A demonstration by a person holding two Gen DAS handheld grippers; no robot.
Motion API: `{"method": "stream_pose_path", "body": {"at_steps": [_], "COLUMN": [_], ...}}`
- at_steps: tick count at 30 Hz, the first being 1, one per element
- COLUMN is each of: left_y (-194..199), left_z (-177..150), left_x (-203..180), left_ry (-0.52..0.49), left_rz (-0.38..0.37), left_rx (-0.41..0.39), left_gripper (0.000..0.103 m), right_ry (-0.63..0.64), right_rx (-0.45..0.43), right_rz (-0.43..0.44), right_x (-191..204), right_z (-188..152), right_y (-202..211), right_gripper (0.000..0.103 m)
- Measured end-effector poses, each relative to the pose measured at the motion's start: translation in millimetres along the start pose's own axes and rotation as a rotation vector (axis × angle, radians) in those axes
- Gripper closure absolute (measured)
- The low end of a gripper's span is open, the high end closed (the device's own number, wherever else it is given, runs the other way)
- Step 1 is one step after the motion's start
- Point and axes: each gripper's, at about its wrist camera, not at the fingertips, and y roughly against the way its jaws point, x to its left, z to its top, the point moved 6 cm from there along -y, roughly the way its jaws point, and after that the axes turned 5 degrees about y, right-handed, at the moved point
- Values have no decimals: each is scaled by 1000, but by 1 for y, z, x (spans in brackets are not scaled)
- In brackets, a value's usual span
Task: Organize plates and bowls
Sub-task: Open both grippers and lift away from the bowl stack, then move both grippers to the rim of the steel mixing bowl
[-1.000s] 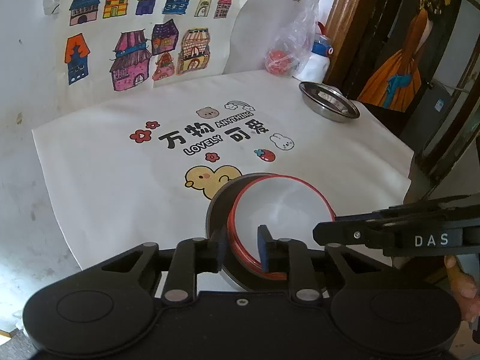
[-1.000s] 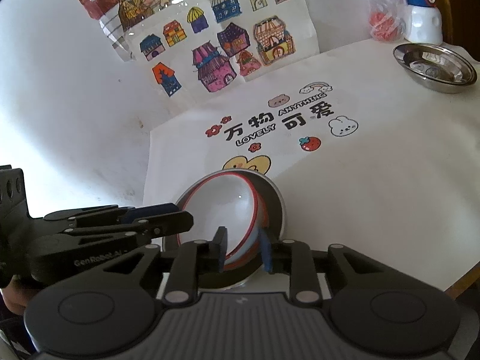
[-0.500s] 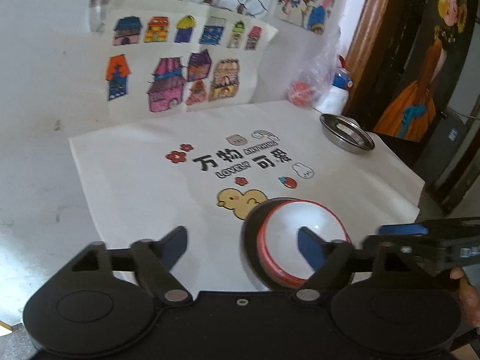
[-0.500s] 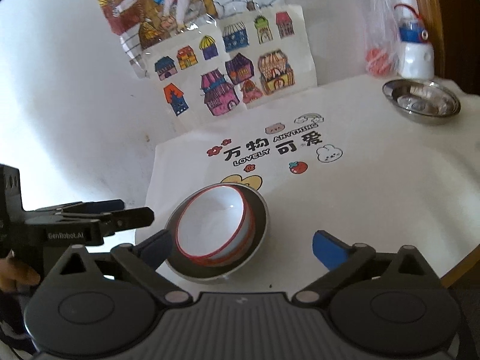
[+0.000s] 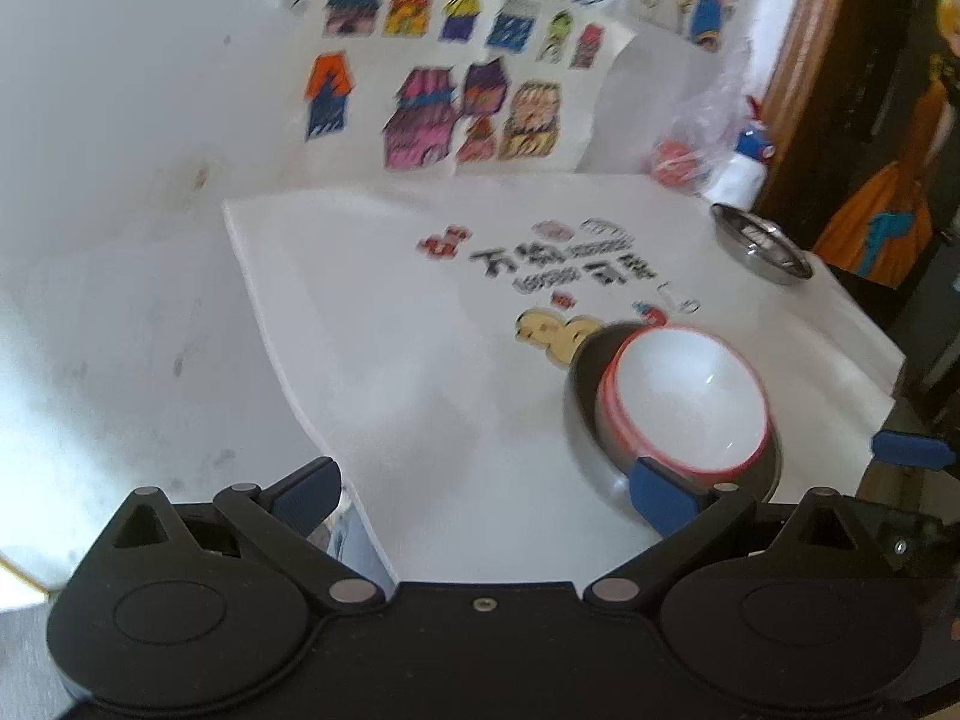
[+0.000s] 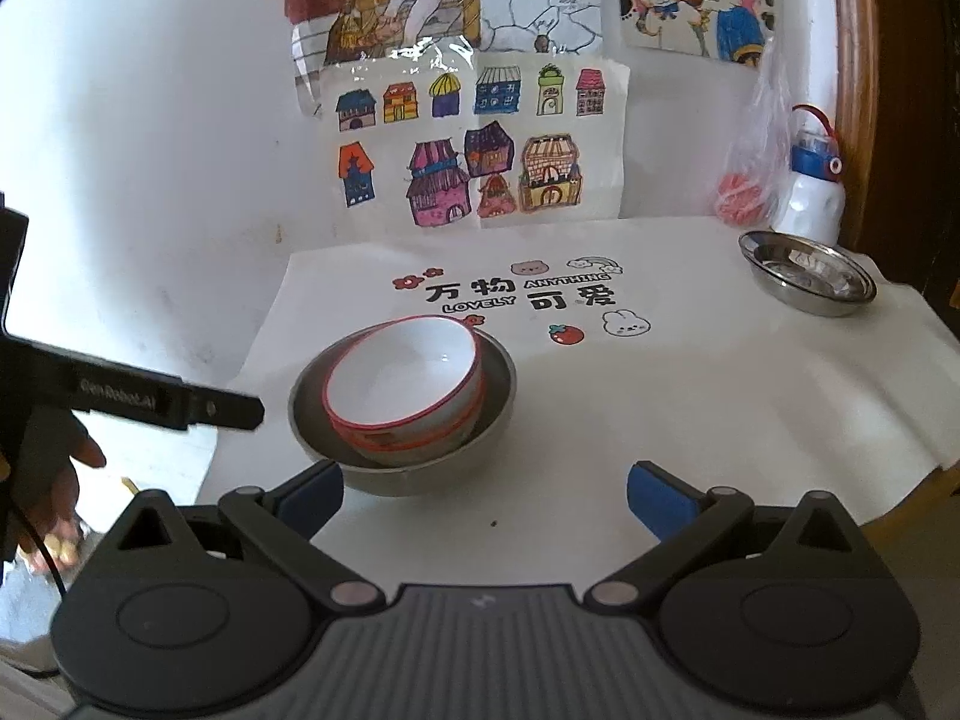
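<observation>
With the red-rimmed bowls (image 6: 403,387) nested in the steel plate (image 6: 501,387), our left gripper's (image 5: 483,489) jaws are opening and our right gripper (image 6: 485,489) is spread empty; next we fetch the far steel dish (image 6: 807,282).

The left tool (image 5: 486,492) has its jaws opening, 2 blue pads spread wide with nothing pressed between them, its right pad just beside the stacked bowls (image 5: 684,402); the right tool (image 6: 485,495) stands fully spread, empty, just short of those bowls; a hand (image 6: 51,480) grips the left tool's handle, left of the bowls.
</observation>
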Motion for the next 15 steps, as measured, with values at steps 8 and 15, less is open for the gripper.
{"method": "stream_pose_path", "body": {"at_steps": [8,15], "left_y": [3,0], "left_z": [-10,-11], "left_x": [-9,-14], "left_ry": [-92,-109], "left_rz": [73,65], "left_rx": [23,43], "left_gripper": [1,1], "right_ry": [-41,-32], "right_rx": [22,24], "right_rz": [-67,-86], "right_x": [-4,-10], "right_z": [-17,-17], "right_y": [-2,0], "right_gripper": [0,0]}}
